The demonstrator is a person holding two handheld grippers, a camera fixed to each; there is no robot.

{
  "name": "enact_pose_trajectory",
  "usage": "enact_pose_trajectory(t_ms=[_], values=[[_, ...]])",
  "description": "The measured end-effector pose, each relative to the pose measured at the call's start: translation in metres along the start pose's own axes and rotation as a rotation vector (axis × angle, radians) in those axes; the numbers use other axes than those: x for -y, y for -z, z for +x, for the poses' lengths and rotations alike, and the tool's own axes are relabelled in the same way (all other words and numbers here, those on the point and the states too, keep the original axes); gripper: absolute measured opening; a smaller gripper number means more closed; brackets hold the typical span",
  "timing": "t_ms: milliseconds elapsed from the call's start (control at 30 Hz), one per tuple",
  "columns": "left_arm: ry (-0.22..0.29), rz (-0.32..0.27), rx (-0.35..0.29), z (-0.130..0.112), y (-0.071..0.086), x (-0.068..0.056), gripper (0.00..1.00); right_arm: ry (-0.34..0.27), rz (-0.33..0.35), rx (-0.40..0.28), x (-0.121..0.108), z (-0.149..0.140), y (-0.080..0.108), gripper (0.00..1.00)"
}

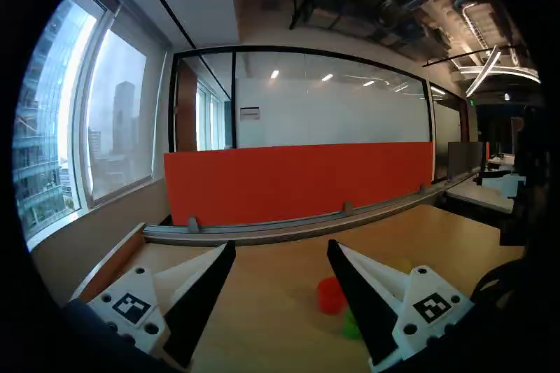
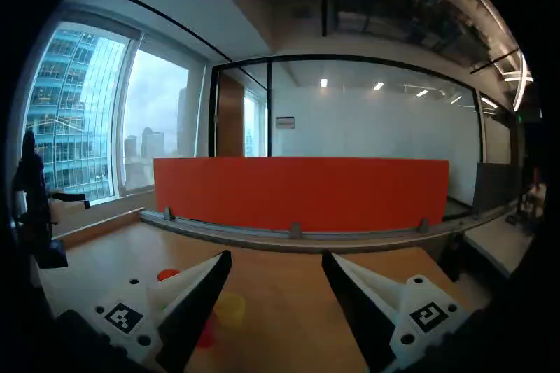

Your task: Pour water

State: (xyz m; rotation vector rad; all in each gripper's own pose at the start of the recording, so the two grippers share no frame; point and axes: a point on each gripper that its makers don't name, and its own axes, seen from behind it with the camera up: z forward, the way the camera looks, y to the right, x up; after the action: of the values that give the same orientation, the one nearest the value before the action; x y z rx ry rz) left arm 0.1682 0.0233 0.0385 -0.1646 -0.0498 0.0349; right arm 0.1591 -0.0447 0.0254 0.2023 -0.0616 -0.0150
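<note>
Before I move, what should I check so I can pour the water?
1. Left gripper jaws open and empty: ok.
2. Right gripper jaws open and empty: ok.
3. Cups in sight on the desk: red cup, green cup, yellow cup: ok.
4. A cup sits between the jaws, ready to grab: not ok, all the cups lie lower and off to one side.
5. Water in any cup: cannot tell.
6. Green cup in full sight: not ok, a jaw partly hides it.
</note>
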Motion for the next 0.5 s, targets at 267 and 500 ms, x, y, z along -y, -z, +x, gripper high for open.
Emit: enact_pose_trajectory(t_ms=[267,500], values=[[0.01,-0.104,-0.002,0.032,-0.002,-0.019,0.97,0.007,0.042,-0.016,0.008,0.028,-0.002,1.0],[0.019,-0.164,-0.01,0.04,0.0,-0.027,0.97,0.013,0.123,0.0,0.026,0.027,0.0,1.0]])
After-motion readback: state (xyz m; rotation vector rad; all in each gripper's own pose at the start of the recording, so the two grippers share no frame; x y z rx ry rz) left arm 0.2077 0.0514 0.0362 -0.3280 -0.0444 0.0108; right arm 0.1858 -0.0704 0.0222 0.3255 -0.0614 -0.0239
